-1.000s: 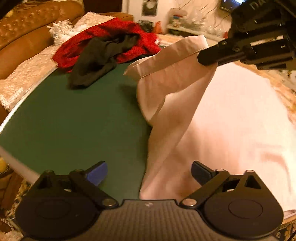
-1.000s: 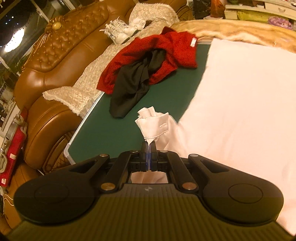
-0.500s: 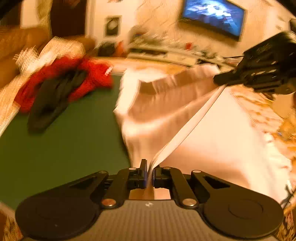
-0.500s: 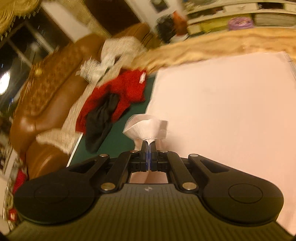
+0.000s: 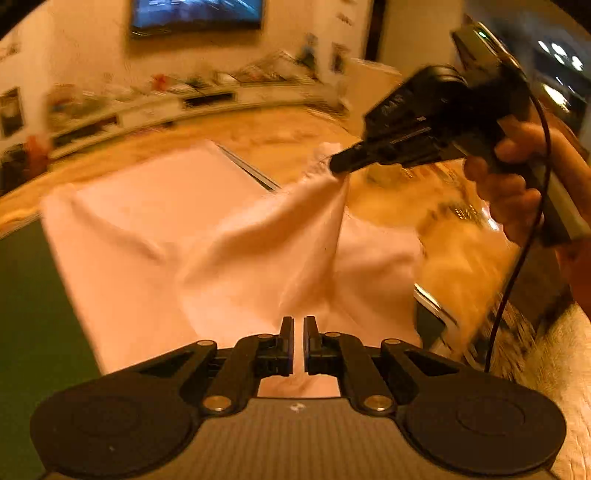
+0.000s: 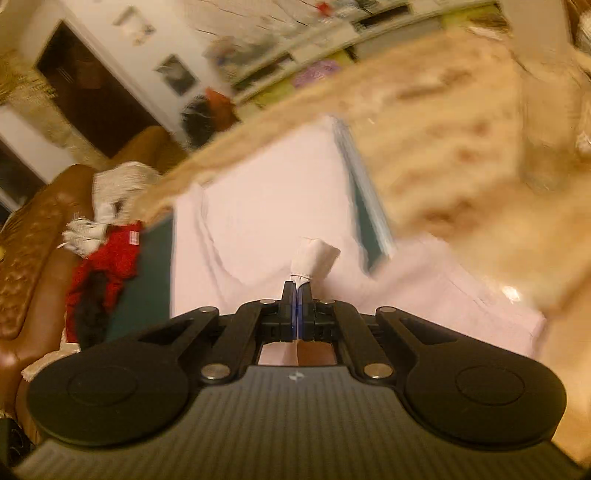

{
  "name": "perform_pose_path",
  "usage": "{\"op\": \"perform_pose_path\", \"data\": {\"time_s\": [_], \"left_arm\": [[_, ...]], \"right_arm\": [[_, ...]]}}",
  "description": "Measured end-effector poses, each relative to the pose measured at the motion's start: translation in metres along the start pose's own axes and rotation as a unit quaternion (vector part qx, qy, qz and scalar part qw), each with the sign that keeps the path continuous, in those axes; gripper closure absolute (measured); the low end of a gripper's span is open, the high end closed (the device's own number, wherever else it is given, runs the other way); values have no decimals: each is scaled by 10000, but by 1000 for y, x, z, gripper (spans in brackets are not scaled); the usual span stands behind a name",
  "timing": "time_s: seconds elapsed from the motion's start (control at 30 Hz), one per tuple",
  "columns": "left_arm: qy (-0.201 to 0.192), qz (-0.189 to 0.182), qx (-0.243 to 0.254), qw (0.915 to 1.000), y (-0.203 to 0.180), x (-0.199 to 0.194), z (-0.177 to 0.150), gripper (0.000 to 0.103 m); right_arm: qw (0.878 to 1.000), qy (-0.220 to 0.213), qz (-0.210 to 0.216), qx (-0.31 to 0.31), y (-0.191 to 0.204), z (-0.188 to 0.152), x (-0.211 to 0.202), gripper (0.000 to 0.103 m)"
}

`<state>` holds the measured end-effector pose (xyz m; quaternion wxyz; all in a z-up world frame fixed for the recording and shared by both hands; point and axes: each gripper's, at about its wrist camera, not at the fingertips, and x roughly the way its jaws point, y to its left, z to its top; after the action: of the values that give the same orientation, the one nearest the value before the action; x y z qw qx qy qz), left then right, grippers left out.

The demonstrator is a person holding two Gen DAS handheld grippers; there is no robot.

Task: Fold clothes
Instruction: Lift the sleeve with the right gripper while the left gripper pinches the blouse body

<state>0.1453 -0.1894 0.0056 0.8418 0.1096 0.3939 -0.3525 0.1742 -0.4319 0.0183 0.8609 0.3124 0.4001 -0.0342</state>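
A pale pink garment [image 5: 177, 229] lies spread over the green table [image 5: 22, 295]. My left gripper [image 5: 299, 325] is nearly shut on a fold of its near edge, with a narrow gap between the pads. My right gripper [image 6: 296, 291] is shut on a bunched sleeve end [image 6: 314, 254] and holds it up. In the left wrist view the right gripper [image 5: 340, 164] shows at upper right, lifting the cloth to a peak above the garment's right side. The garment also shows in the right wrist view [image 6: 266, 206].
A red garment [image 6: 114, 254] and a black one [image 6: 90, 310] lie piled at the table's left end beside a brown leather sofa [image 6: 26, 236]. A beige furry rug [image 6: 461, 147] lies beyond the table's right edge. Shelves and a TV [image 5: 195, 14] stand at the back.
Both grippers have swung right, carrying the sleeve over the garment's body. The left gripper went from open to closed on the cloth edge. Both views are motion-blurred.
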Motion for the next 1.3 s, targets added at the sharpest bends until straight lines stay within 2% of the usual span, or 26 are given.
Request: {"op": "perform_pose_path", "data": {"time_s": [0.13, 0.27, 0.3, 0.37, 0.4, 0.43, 0.47, 0.53, 0.73, 0.83, 0.93, 1.07, 1.17, 1.23, 1.3], "left_arm": [[246, -148, 2, 9996, -5, 24, -8, 98], [303, 129, 175, 9993, -6, 20, -17, 93], [328, 119, 232, 9991, -6, 18, -20, 88], [377, 166, 360, 9985, -5, 15, -25, 66], [379, 364, 458, 9976, -6, 16, -26, 45], [344, 593, 565, 9960, -5, 15, -26, 35], [313, 729, 647, 9947, -4, 14, -26, 34], [289, 648, 725, 9948, 1, 9, -28, 30], [424, 353, 1232, 9908, -7, 11, -43, 30], [609, 253, 1371, 9884, -13, 19, -49, 41], [696, 400, 1420, 9866, -17, 28, -52, 41], [713, 387, 1376, 9872, -18, 33, -53, 43], [702, 358, 1310, 9882, -17, 36, -53, 56], [696, 285, 1174, 9902, -13, 36, -52, 71], [675, 203, 1132, 9911, -10, 36, -53, 75]], "right_arm": [[9994, 171, -100, 275, -25, -12, 18, 100], [9996, 49, 73, 263, -23, -6, 21, 100], [9997, 22, 93, 225, -21, -5, 19, 100], [9997, -16, 137, 181, -18, -1, 15, 100], [9997, -18, 167, 191, -20, -2, 12, 100], [9996, -17, 172, 216, -22, -3, 13, 100], [9995, -17, 180, 258, -23, -2, 9, 100], [9993, -7, 180, 342, -28, -5, 7, 100], [9985, 40, 150, 518, -42, -9, 7, 100], [9986, 47, 129, 512, -43, -11, 8, 100], [9986, 44, 122, 503, -43, -10, 9, 100], [9986, 32, 115, 523, -43, -9, 8, 100], [9985, 30, 112, 529, -43, -9, 9, 100], [9985, 39, 109, 540, -43, -9, 10, 100], [9983, 49, 115, 569, -45, -9, 11, 100]]}}
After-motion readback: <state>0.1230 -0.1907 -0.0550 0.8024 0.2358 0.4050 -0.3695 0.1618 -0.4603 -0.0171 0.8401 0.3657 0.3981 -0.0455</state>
